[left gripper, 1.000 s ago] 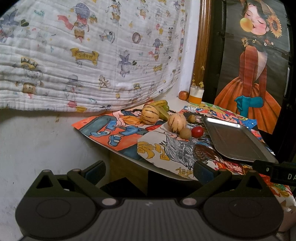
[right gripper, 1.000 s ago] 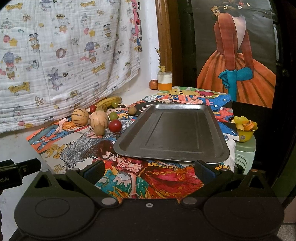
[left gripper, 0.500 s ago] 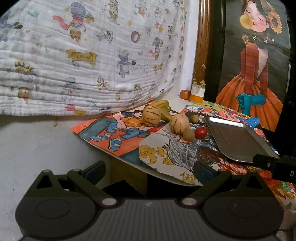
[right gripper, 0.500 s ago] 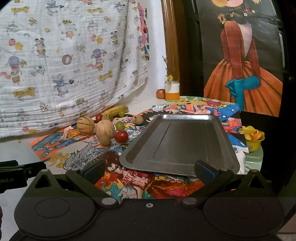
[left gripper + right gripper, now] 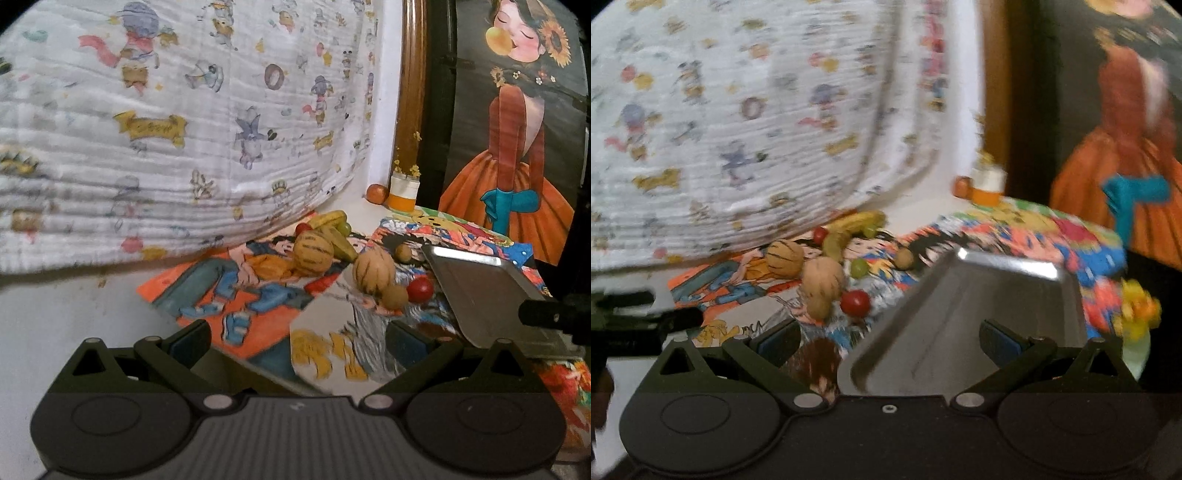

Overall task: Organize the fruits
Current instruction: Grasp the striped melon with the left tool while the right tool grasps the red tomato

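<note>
- Fruit sits in a loose cluster on the picture-covered table (image 5: 258,295), left of the metal tray (image 5: 979,317). Nothing is in the tray yet.
- In the cluster: two striped melons (image 5: 313,253), (image 5: 373,272); a red tomato (image 5: 855,302) just beside a small brown fruit (image 5: 819,307); a green grape (image 5: 859,267); bananas (image 5: 855,221) at the back near the hanging cloth (image 5: 184,129).
- Left gripper (image 5: 299,341): fingers spread wide, holding nothing, low at the near table edge, pointed toward the melons but well short of them.
- Right gripper (image 5: 888,339): fingers likewise wide apart and empty, hovering over the tray's near corner, aimed along the tray. This view is blurred.
- Step in hand, as I judge it: the approach to a first fruit.
- To do it well: take an outer piece first, the tomato or the brown fruit, since they lie nearest. They touch or nearly touch, so come in from the open side to avoid knocking the neighbour.
- Round fruit rolls; close gently across the widest part.
- The melons look wide for these fingers; keep full spread.
</note>
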